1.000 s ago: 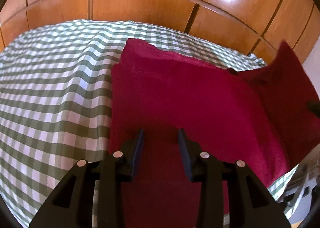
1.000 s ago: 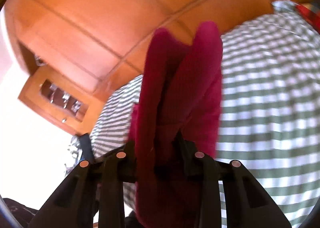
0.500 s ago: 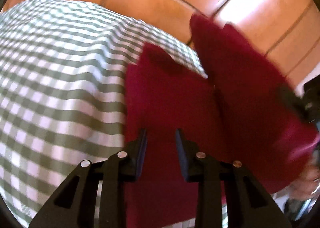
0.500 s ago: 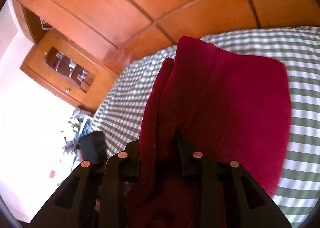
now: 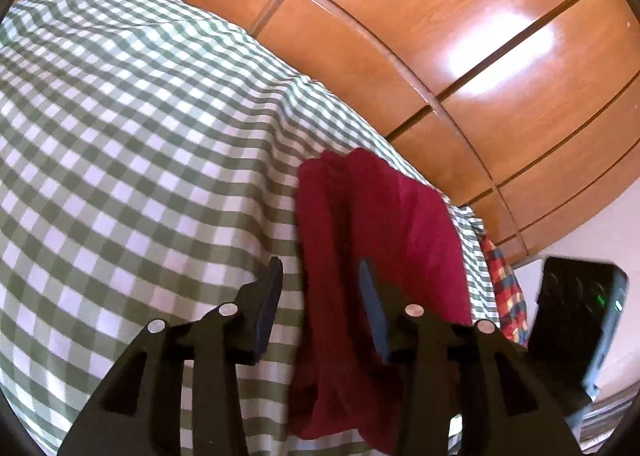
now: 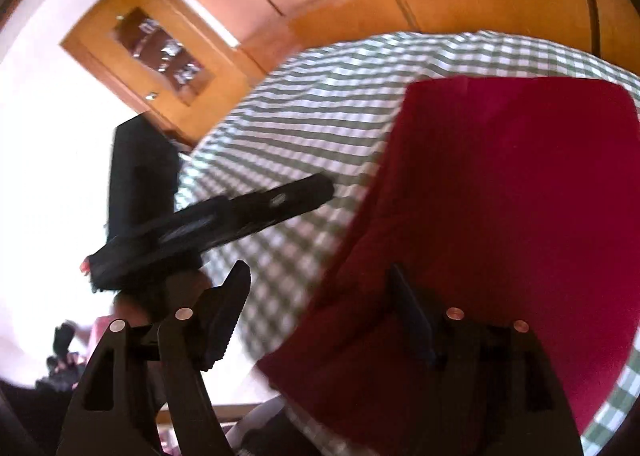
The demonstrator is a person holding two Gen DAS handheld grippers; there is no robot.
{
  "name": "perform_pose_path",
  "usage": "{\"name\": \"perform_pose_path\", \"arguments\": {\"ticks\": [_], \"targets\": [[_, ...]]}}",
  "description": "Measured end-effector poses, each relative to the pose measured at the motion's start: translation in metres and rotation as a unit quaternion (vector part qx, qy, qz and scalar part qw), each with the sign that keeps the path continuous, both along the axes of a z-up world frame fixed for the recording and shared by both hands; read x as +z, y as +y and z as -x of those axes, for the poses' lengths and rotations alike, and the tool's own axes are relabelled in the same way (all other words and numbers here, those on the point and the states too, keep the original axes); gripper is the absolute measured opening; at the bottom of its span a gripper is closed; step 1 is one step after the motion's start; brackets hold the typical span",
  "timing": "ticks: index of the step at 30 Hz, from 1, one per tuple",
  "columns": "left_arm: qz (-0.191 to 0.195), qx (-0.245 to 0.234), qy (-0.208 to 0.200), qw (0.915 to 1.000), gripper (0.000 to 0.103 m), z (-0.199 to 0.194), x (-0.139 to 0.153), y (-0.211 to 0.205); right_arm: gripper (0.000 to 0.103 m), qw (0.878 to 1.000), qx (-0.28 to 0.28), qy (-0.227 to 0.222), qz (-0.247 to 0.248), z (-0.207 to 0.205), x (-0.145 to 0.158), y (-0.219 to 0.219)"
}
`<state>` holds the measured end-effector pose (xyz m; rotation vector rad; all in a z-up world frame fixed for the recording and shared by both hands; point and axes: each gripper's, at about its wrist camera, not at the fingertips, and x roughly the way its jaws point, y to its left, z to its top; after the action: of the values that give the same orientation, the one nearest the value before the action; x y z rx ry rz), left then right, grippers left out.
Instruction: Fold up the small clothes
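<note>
Looking down my left gripper [image 5: 320, 292], I see the red cloth [image 5: 384, 240] lying folded on the green-and-white checked tablecloth [image 5: 120, 136]. Its near-left edge runs up through the gap between my two black fingers [image 5: 268, 296]; the right finger sits over the cloth, the left one over bare check. The jaws stand partly apart, have just been opening, and neither pad presses on the fabric, so I have hold of nothing there.

On my right gripper [image 6: 320, 308] the jaws have just been opening and now stand wide. The cloth [image 6: 500, 196] spreads under the right finger, with its left edge passing between the fingers; the left finger hangs over the checked tablecloth [image 6: 320, 96]. No pad bears on it. My left gripper [image 6: 224, 216] shows here as a blurred black bar, just left of the cloth.

I can read no writing, brand or label anywhere.

The cloth looks soft and nappy, a deep crimson, with rounded folded edges and a doubled ridge at its far end. Glossy orange-brown wooden panels [image 5: 440, 36] with dark grooves rise behind the table. A multicoloured plaid fabric [image 5: 504, 288] peeks out at the table's right edge.
</note>
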<state>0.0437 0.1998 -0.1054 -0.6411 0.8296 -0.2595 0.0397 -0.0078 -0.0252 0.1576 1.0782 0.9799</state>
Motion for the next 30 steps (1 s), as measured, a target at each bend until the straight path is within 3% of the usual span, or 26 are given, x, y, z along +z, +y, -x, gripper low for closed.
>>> {"name": "perform_pose_path", "arguments": {"ticks": [3,6,11,17,18,20,23,25,29,30], "targets": [[0.021,-0.026,0.001,0.9994,0.049,-0.009,0.004,-0.009,0.071,1.0,-0.004,-0.004,-0.021,0.016,0.009,-0.03],[0.031,-0.048,0.01,0.9983,0.055,-0.02,0.006,-0.019,0.071,0.999,-0.037,-0.018,-0.01,0.034,0.012,-0.074],[0.021,-0.074,0.036,0.9964,0.056,-0.037,0.0,-0.038,0.066,0.997,-0.073,-0.012,0.002,0.045,-0.002,-0.109],[-0.012,-0.107,0.045,0.9932,0.056,-0.038,0.005,-0.067,0.066,0.997,-0.072,-0.014,0.009,0.059,-0.014,-0.108],[-0.021,-0.109,0.045,0.9928,0.054,-0.038,0.006,-0.07,0.066,0.997,-0.07,-0.012,0.007,0.058,-0.016,-0.104],[-0.082,-0.101,0.034,0.991,0.02,-0.033,0.013,-0.08,0.066,0.998,-0.062,-0.014,0.011,0.058,-0.019,-0.093],[-0.13,-0.082,0.017,0.988,0.017,-0.024,0.02,-0.081,0.066,0.999,-0.046,-0.014,0.023,0.061,-0.028,-0.075],[-0.154,-0.065,0.033,0.9855,0.017,-0.022,0.014,-0.077,0.066,0.999,-0.032,-0.011,0.032,0.066,-0.037,-0.067],[-0.145,-0.048,0.061,0.9864,0.022,-0.024,-0.012,-0.064,0.066,0.998,-0.028,-0.033,0.053,0.071,-0.04,-0.055],[-0.147,-0.041,0.058,0.9866,0.031,-0.023,-0.009,-0.065,0.066,0.998,-0.027,-0.033,0.052,0.07,-0.038,-0.056]]}}
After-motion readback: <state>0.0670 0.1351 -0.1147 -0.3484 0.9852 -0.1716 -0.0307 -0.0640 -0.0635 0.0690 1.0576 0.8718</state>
